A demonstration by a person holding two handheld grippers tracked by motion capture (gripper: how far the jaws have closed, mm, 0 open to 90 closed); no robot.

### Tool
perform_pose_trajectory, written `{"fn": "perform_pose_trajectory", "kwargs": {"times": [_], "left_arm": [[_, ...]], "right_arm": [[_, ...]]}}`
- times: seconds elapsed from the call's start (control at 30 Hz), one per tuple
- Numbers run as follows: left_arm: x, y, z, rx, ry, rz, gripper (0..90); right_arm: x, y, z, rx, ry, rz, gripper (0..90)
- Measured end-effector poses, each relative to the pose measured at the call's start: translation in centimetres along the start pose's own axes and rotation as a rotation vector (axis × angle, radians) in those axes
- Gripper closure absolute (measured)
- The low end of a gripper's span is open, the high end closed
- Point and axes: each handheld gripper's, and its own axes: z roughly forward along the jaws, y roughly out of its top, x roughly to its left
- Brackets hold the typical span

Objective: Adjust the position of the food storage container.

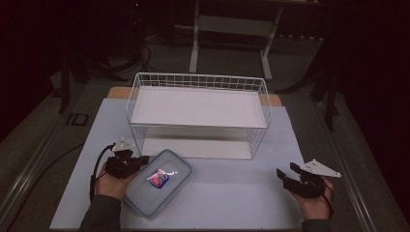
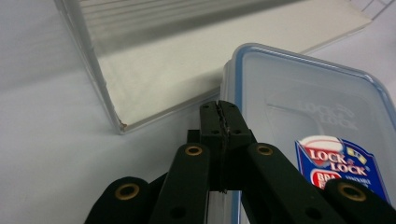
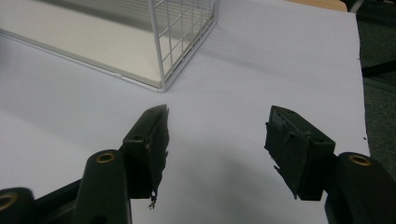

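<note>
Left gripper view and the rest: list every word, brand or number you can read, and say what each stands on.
"LOCK & LOCK": embossed in the clear lid of the plastic container, faint.
"LOCK LOCK": on the blue and red sticker on that lid.
"BRA": cut-off letters on the sticker's red patch.
Sticker in the high view: too small to read.

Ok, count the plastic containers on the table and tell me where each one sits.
1. The lidded plastic container lies on the white table, just in front of the wire basket, beside the left tool, whose shut tips sit at its lid edge.
</note>
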Motion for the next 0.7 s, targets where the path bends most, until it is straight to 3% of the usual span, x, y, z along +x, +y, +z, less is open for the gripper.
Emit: {"fn": "perform_pose_trajectory", "kwargs": {"times": [0.17, 0.37, 0.63, 0.7], "left_arm": [[-0.5, 0.6, 0.2, 0.015, 0.018, 0.017, 89.4], [-0.6, 1.5, 0.9, 0.067, 0.046, 0.042, 89.4], [-1.0, 1.8, 1.2, 0.042, 0.008, 0.036, 89.5], [-1.6, 2.0, 1.3, 0.041, -0.041, 0.038, 89.4]], "right_arm": [[0.0, 0.0, 0.0, 0.003, 0.002, -0.001, 39.0], [0.1, 0.0, 0.0, 0.004, 0.000, -0.007, 39.0], [0.0, 0.0, 0.1, 0.007, 0.001, -0.007, 39.4], [0.1, 0.0, 0.2, 0.011, 0.002, -0.010, 39.3]]}}
